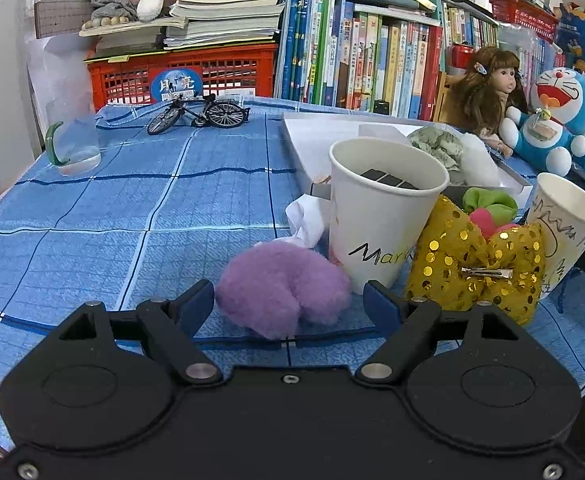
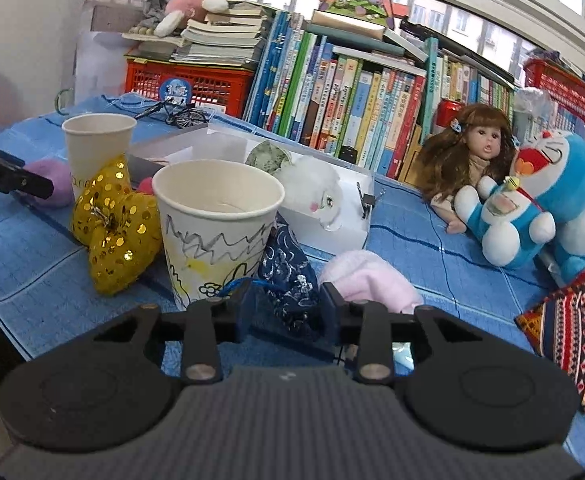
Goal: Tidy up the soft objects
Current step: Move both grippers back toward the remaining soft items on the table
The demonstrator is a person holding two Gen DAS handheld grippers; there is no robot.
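Note:
A purple fluffy ball (image 1: 280,288) lies on the blue checked cloth. My left gripper (image 1: 289,300) is open around it, with a gap on each side. In the right wrist view a dark blue patterned pouch (image 2: 288,276) rests on the cloth, and my right gripper (image 2: 287,308) has both pads against its sides. A pink soft piece (image 2: 368,280) lies just right of the pouch. A gold sequin bow (image 1: 476,264) leans between two paper cups. Behind them, a white box (image 1: 312,140) holds a green cloth (image 1: 436,148) and white fluff.
Two paper cups (image 1: 380,216) (image 2: 216,224) stand close to the grippers. A doll (image 2: 468,160) and a blue cat plush (image 2: 540,200) sit at the right. A patterned cushion (image 2: 572,336) lies near right. A toy bicycle (image 1: 200,114), a glass jug (image 1: 72,144), a red crate (image 1: 180,76) and books line the back.

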